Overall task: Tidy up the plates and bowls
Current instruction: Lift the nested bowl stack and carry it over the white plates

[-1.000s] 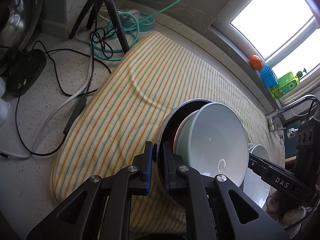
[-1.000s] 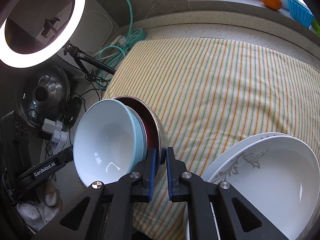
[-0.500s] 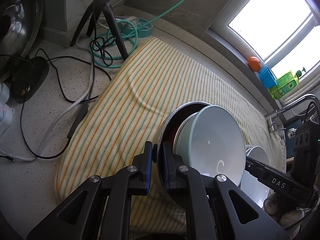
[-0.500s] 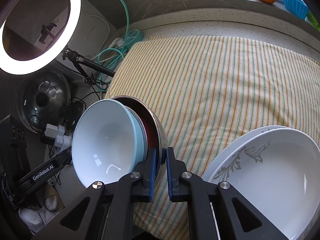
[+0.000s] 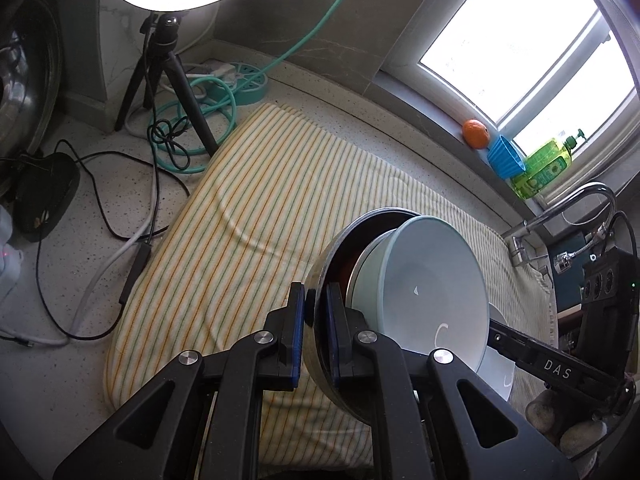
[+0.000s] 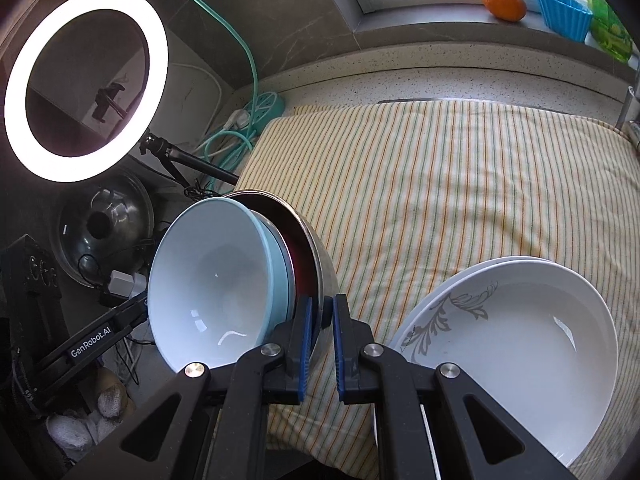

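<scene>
Both the left gripper (image 5: 313, 312) and right gripper (image 6: 320, 322), jaws pinching the metal bowl's (image 5: 320, 276) rim at lower centre, pale bowl (image 6: 212, 276) nested inside.

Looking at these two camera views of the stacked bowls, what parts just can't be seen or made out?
- Left wrist view: the white plates are almost wholly hidden behind the pale blue bowl.
- Both views: the steel bowl's dark red inside is mostly covered by the nested pale blue bowl.
- Right wrist view: the white patterned plates are cut off by the lower right edge.
- Right wrist view: the green bottle is clipped at the edge.
</scene>
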The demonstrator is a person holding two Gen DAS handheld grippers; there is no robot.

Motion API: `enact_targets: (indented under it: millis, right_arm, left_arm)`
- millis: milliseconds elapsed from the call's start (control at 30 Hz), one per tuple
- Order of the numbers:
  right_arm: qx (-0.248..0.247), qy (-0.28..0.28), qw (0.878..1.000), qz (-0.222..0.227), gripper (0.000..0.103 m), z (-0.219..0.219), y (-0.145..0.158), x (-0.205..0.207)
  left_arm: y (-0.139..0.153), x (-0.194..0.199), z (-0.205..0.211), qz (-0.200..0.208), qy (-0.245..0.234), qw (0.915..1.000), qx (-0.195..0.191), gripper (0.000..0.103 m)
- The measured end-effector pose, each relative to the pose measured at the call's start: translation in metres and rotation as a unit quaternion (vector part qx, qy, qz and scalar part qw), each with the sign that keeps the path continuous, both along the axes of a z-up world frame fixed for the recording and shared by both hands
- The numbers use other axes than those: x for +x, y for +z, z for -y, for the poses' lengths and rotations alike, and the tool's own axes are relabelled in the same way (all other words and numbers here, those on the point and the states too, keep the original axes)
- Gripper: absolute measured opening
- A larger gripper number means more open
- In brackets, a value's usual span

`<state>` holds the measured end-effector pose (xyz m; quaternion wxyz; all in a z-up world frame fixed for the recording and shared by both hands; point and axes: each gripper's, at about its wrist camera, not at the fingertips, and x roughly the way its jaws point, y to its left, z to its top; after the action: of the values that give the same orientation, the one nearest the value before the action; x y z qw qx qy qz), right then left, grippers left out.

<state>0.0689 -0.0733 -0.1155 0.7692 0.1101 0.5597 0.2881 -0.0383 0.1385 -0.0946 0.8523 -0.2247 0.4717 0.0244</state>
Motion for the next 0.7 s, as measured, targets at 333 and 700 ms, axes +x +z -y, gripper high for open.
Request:
enact_targets:
  millis: [333,700]
  right_arm:
    - [0.001,-0.040,0.999,0.012,0.009,0.038,0.016,-0.003]
    - [-0.002,-0.098,0.995,0.020,0.009,0.091,0.027,-0.014]
  left_arm:
    - [0.016,0.014,0.031,0.020,-0.045,0.9988,-0.002,0.009]
    - [0.019,0.028,0.077,0.022,-0.107,0.9939,-0.011,0.009]
